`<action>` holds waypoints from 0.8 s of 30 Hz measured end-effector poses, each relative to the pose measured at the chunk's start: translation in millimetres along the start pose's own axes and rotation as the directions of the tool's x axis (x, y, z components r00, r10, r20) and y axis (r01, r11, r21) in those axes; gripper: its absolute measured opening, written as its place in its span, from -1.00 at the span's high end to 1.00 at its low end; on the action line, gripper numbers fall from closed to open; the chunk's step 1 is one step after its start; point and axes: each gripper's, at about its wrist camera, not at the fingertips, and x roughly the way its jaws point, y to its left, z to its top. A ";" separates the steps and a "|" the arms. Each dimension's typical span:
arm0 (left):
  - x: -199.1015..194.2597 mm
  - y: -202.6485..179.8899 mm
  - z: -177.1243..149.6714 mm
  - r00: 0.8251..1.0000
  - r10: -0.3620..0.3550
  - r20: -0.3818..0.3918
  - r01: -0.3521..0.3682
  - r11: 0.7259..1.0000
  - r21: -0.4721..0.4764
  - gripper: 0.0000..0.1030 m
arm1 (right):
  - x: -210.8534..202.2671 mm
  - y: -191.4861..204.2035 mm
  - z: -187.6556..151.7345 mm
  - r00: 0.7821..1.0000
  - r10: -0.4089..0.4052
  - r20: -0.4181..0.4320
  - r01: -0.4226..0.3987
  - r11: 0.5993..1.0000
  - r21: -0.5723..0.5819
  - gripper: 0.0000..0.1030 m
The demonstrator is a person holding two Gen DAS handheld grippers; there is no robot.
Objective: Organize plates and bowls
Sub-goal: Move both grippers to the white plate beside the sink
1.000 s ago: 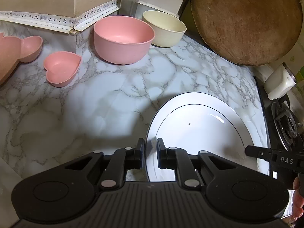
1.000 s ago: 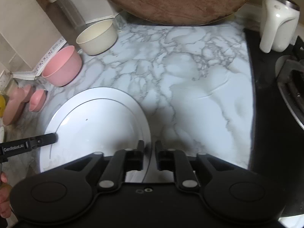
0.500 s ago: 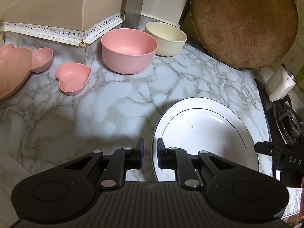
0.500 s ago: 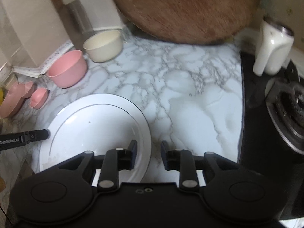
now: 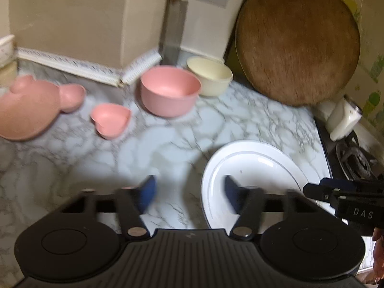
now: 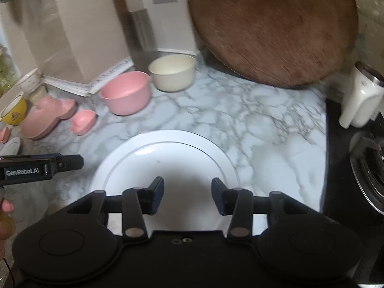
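Observation:
A large white plate [image 5: 259, 168] [image 6: 163, 163] lies flat on the marble counter [image 5: 72, 158]. My left gripper [image 5: 189, 192] hovers over the plate's left rim, its jaws opening with nothing pressed between them. My right gripper [image 6: 187, 194] hangs above the plate's near side, its jaws also opening and empty. Behind stand a pink bowl [image 5: 169, 93] [image 6: 126, 92] and a cream bowl [image 5: 210, 75] [image 6: 171, 72]. A small pink heart dish [image 5: 110, 120] [image 6: 82, 122] and a pink bear-shaped plate [image 5: 31, 109] [image 6: 48, 117] sit at the left.
A round wooden board [image 5: 297, 43] [image 6: 273, 28] leans on the back wall. A white jug [image 6: 362, 98] and a gas hob [image 6: 367, 168] stand at the right. A cleaver [image 6: 141, 31] leans in the corner. More small bowls [image 6: 14, 110] crowd the far left.
Both grippers let go of the white plate's rim, opened, and rose back from it. The plate now rests flat on the counter.

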 end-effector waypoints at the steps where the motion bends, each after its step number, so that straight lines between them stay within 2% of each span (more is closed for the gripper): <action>1: -4.0 1.9 0.4 1.000 0.004 0.013 -0.004 1.000 0.002 -0.33 | -0.8 5.2 1.2 1.000 0.007 0.005 -0.007 1.000 -0.008 0.02; 5: -19.4 13.0 1.2 0.999 0.011 0.039 -0.011 1.000 -0.003 -0.34 | -6.4 28.7 7.2 0.998 0.040 0.040 -0.038 0.998 -0.050 -0.29; 8: -33.1 25.9 -0.5 0.997 0.033 0.071 -0.032 0.999 -0.013 -0.44 | -9.6 48.8 13.0 0.996 0.066 0.063 -0.060 0.994 -0.090 -0.40; 13: -58.3 51.8 -3.9 0.989 0.088 0.122 -0.084 0.996 -0.039 -0.49 | -10.1 83.2 20.5 0.989 0.124 0.086 -0.111 0.983 -0.146 -0.61; 17: -79.5 73.9 -7.7 0.973 0.155 0.170 -0.145 0.987 -0.069 -0.51 | -12.7 112.5 22.4 0.978 0.165 0.125 -0.139 0.970 -0.198 -0.98; 24: -107.8 105.1 -13.9 0.945 0.241 0.219 -0.221 0.969 -0.111 -0.52 | -8.3 158.1 25.2 0.965 0.230 0.129 -0.186 0.941 -0.284 -1.00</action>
